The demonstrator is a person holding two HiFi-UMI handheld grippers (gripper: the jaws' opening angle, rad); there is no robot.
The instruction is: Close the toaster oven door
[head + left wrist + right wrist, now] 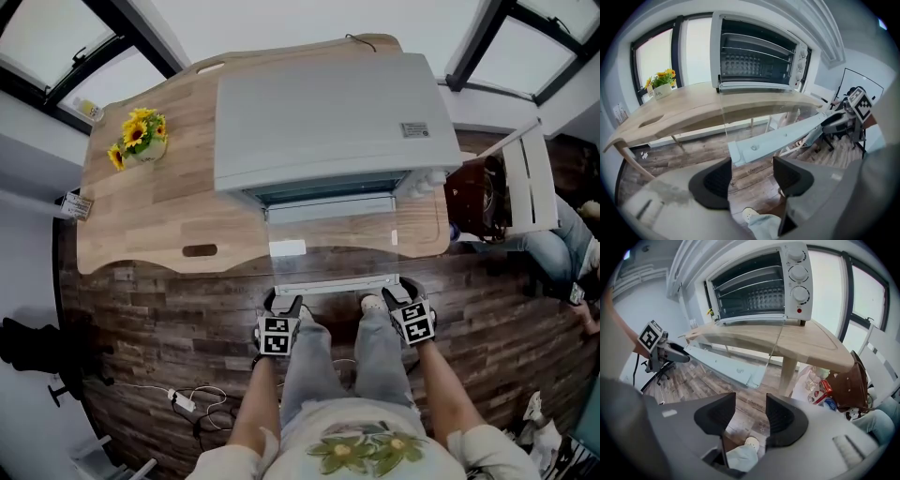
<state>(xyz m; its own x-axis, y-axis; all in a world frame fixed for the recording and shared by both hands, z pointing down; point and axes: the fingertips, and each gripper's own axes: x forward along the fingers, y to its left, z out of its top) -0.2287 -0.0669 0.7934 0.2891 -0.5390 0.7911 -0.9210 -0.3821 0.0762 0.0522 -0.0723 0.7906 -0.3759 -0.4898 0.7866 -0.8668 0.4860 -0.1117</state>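
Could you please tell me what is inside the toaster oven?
Inside the toaster oven, bare wire racks and a dimpled back wall show. No food is visible; the cavity's floor is hidden behind the lower front edge.

Label [413, 129] on toaster oven [323, 112] top: illeg.

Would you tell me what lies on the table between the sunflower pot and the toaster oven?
Nothing: the head view shows bare wooden table between the sunflower pot and the toaster oven.
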